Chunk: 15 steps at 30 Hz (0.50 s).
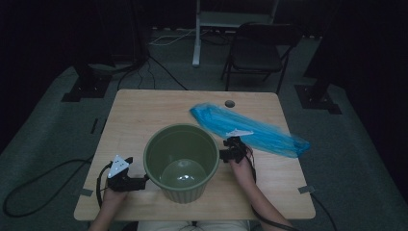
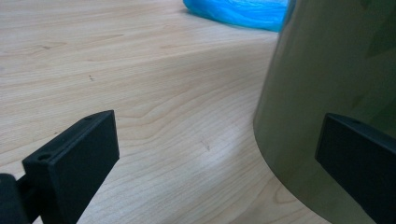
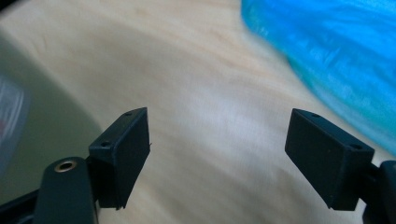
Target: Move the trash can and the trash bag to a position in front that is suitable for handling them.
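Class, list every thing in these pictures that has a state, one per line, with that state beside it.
Green bucket: upright on the table, open top, clear liner inside.
Blue plastic bag: lying flat, unopened, on the table beside the bucket.
Left tongs: open, beside the bucket wall.
Right tongs: open, nothing between the jaws.
Folding chair: unfolded, unoccupied.

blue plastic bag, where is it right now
In the high view the blue plastic bag lies flat on the table's far right part, just beyond the green bucket and the right gripper.
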Available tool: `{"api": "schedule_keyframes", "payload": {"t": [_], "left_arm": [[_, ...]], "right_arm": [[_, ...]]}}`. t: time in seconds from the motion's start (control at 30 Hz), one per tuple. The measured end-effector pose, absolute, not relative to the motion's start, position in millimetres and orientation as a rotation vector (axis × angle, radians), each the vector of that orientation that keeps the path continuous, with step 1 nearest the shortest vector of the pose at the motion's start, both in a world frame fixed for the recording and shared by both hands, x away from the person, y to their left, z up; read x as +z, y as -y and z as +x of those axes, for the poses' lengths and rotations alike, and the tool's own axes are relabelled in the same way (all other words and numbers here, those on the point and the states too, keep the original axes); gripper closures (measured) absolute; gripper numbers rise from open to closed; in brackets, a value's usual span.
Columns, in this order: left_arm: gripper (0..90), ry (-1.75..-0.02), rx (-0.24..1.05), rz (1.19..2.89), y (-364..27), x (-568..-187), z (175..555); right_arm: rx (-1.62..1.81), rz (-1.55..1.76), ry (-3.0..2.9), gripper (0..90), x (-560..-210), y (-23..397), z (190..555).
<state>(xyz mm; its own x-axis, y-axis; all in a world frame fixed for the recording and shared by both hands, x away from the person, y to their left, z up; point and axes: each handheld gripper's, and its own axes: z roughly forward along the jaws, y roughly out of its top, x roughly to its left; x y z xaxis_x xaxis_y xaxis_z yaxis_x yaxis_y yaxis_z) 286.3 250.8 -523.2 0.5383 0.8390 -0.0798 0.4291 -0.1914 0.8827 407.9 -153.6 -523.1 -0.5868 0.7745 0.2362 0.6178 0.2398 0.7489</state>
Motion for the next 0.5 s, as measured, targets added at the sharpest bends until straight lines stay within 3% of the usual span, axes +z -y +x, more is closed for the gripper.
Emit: {"api": "schedule_keyframes", "payload": {"t": [0.1,0.13,0.5], "left_arm": [[0.2,-1.045,0.535,1.81,-252.6,-522.9,285.9],[0.2,-1.046,0.539,1.811,-254.0,-523.0,286.1],[0.2,-1.103,0.563,1.728,-272.6,-519.6,282.9]], "right_arm": [[1.313,1.405,-2.269,16.9,-520.4,155.5,424.0],[1.334,1.413,-2.287,11.2,-519.1,154.9,431.1],[1.187,1.39,-2.262,13.7,-507.2,119.5,507.6]]}}
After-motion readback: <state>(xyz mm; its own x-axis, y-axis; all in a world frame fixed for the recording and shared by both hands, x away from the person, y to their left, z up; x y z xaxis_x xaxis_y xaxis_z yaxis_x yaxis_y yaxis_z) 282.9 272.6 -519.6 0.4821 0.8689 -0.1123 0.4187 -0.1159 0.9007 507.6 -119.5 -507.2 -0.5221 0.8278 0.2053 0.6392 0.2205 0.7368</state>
